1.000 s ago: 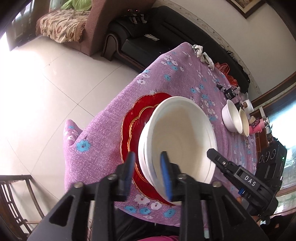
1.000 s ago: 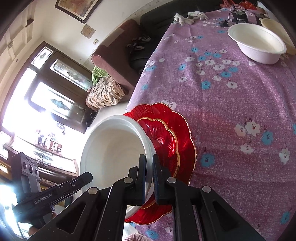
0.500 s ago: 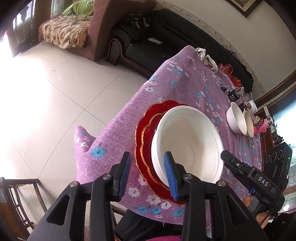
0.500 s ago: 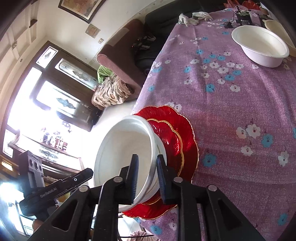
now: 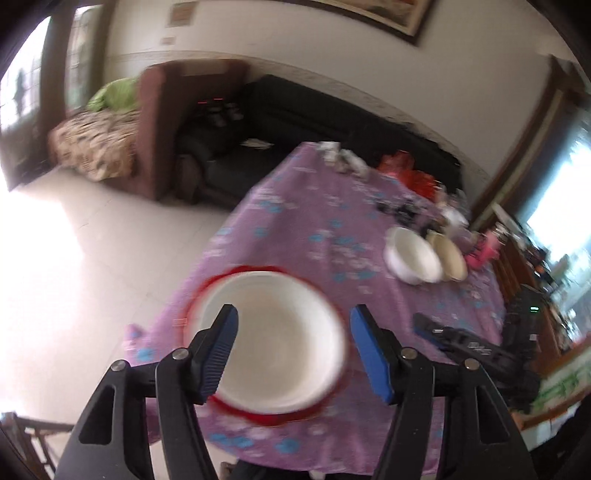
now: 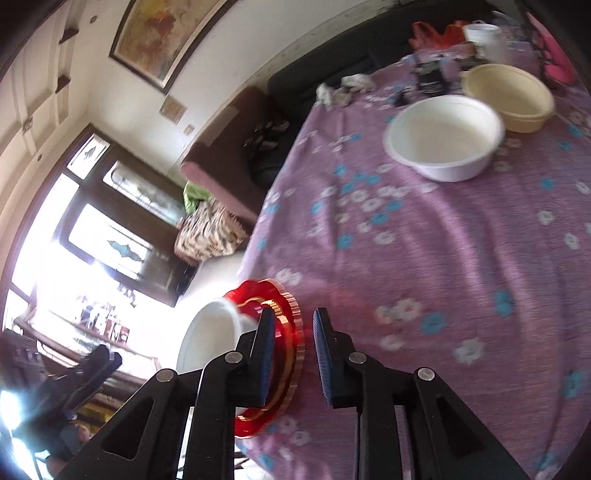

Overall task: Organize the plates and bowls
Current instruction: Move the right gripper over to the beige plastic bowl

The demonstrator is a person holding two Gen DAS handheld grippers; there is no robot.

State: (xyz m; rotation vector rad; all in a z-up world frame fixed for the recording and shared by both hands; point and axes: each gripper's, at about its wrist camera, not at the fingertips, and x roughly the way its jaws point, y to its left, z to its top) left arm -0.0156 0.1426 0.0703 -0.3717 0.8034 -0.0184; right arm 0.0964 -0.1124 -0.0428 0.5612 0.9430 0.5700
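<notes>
A large white bowl [image 5: 273,339] sits on stacked red plates [image 5: 258,415] at the near corner of the purple flowered table [image 5: 332,206]. My left gripper [image 5: 293,347] hovers above the bowl. Its jaws are opening, and nothing is held between the blue pads [image 5: 369,354]. In the right wrist view the same bowl [image 6: 210,339] and red plates [image 6: 291,325] lie just beyond my right gripper [image 6: 293,347]. That gripper is open and clear of them. A second white bowl [image 6: 443,136] and a cream bowl [image 6: 509,96] stand at the far end.
Small clutter, a white cup [image 6: 484,37] and a red bag [image 6: 436,33] crowd the table's far end. A black sofa [image 5: 295,122] and a brown armchair [image 5: 155,122] stand beyond. Tiled floor [image 5: 92,240] lies left of the table. The other gripper [image 5: 461,343] shows at the right.
Both grippers let go of the white bowl's rim and drew back and upward. The left jaws spread much wider. The bowl, tilted before, now rests on the red plates.
</notes>
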